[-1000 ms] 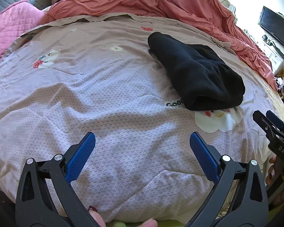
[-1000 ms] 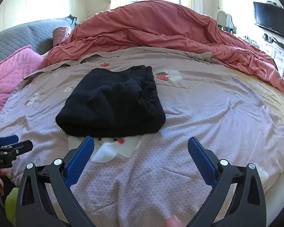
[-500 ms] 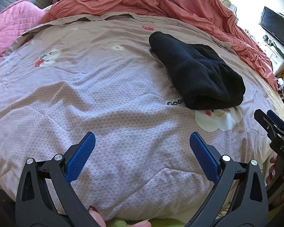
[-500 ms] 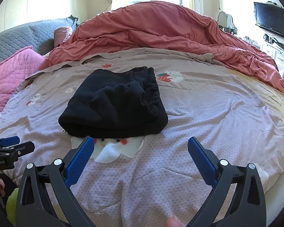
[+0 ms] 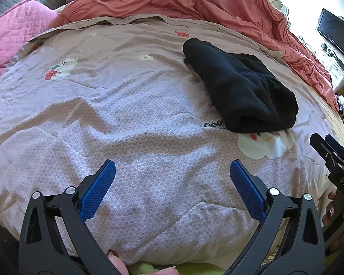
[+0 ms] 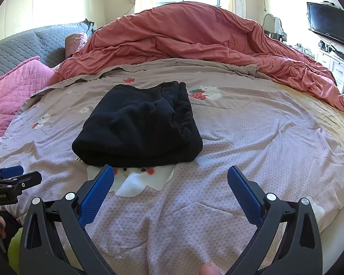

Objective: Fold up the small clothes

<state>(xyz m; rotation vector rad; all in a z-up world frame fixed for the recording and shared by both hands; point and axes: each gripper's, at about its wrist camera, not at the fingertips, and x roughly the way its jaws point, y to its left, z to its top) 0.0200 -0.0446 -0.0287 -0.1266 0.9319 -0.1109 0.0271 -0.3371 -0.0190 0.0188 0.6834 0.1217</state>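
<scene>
Left wrist view: the left gripper [image 5: 172, 183] hangs with its jaws spread wide and nothing between them, low over the near edge of the mauve printed bedspread [image 5: 126, 119]. The black garment [image 5: 240, 91] lies ahead and to the right as a compact folded bundle, partly covering a white cartoon patch [image 5: 261, 144]. Over the past second this view has barely shifted. The right gripper [image 5: 332, 153] shows at the right edge, clear of the cloth.

Right wrist view: the right gripper [image 6: 170, 183], jaws likewise released and empty, has edged a little nearer the black garment [image 6: 137, 123], which has not changed shape (its fold sits undisturbed). The garment rests mid-bed, well short of the heaped red duvet [image 6: 195, 36]. With both tools free and the bundle left alone, this fold appears finished.
</scene>
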